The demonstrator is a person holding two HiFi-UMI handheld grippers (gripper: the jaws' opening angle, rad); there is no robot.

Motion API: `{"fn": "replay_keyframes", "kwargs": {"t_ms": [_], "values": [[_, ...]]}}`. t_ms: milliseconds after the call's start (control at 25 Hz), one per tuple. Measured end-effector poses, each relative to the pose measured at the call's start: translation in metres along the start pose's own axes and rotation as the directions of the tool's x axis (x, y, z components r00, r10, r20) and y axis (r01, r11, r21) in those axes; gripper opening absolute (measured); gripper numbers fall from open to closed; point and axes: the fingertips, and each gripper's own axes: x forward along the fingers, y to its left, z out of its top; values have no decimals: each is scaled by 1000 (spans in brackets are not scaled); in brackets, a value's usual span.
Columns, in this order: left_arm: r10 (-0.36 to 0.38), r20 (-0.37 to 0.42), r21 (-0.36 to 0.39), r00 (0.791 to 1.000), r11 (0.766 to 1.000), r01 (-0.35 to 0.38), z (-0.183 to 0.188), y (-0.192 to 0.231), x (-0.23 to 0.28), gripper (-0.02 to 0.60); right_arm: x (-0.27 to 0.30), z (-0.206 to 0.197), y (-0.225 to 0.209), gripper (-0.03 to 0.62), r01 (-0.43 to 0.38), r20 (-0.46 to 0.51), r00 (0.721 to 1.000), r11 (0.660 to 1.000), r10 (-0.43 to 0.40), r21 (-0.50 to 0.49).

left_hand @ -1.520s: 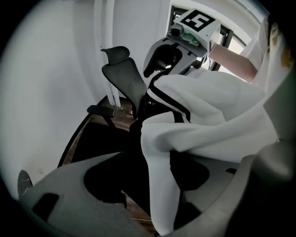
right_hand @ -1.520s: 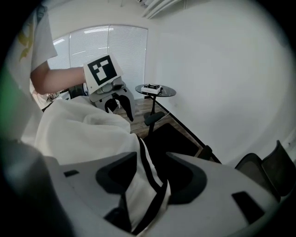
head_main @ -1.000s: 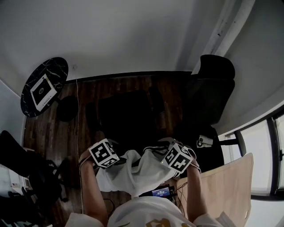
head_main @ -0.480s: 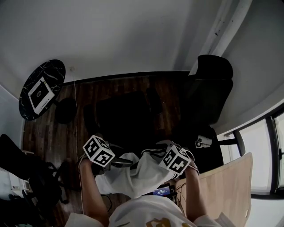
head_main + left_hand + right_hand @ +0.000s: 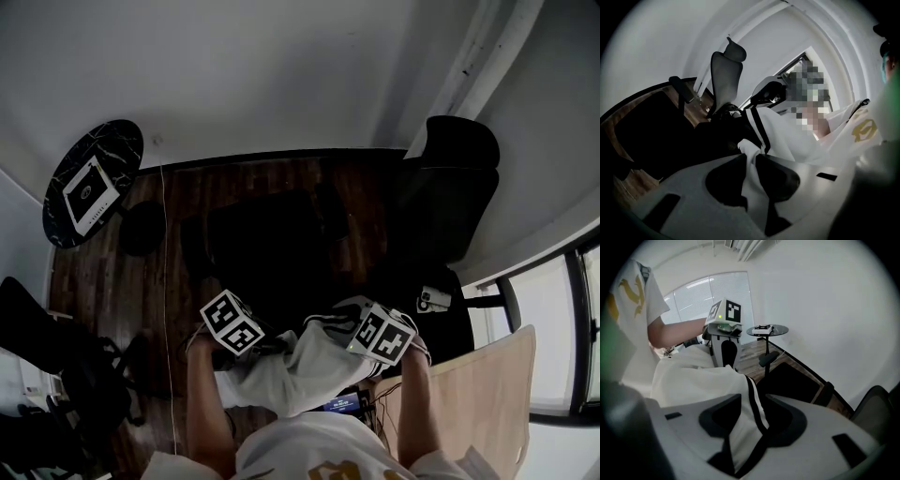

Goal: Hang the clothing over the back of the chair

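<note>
Two claws engaged: your left claw [image 5: 749,161] and right claw [image 5: 749,411], jaws just closing, each pinch white black-striped garment [image 5: 300,370], held at your waist. Office chair [image 5: 450,187] well apart, backrest bare. Carry and drape remain.

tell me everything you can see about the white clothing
The white clothing is soft, creased fabric with black stripes along one edge. It hangs bunched before the person's torso, held between the left gripper and right gripper, whose fingers have just been closing on it. It isn't on the chair yet.
</note>
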Motion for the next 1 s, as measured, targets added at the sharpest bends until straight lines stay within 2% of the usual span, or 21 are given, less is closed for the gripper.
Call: {"fn": "replay_keyframes", "kwargs": {"t_ms": [120, 280, 360, 440, 600, 800, 840, 920, 1000], "values": [[4, -3, 5, 1000, 1000, -4, 1, 1, -2, 77, -4, 1, 3, 224, -61, -23, 998, 998, 62, 9], [6, -11, 7, 1000, 1000, -6, 0, 0, 0, 77, -20, 17, 0, 255, -102, 56, 993, 994, 100, 35], [6, -11, 6, 1000, 1000, -6, 0, 1, -1, 77, -26, 31, 9, 276, -177, 116, 979, 982, 169, 62], [6, -13, 5, 1000, 1000, -6, -1, 2, -2, 77, -22, 39, 19, 299, -249, 132, 962, 967, 240, 56], [8, -31, 15, 999, 1000, -7, -1, 0, 1, 77, 6, 22, 28, 311, -290, -14, 957, 957, 290, 8], [9, -42, 20, 999, 1000, -8, -3, -1, 1, 74, 26, 8, 37, 310, -361, -139, 925, 932, 353, -38], [9, -39, 20, 999, 1000, -8, -2, 0, 1, 74, 27, 5, 40, 272, -379, -167, 915, 925, 367, -40], [10, -25, 18, 1000, 1000, -10, -2, 1, -1, 72, 28, 1, 45, 141, -411, -200, 897, 911, 395, -44], [9, -3, 18, 1000, 1000, -9, -1, 1, -4, 69, 25, 2, 47, 33, -415, -183, 900, 906, 396, -80]]}}
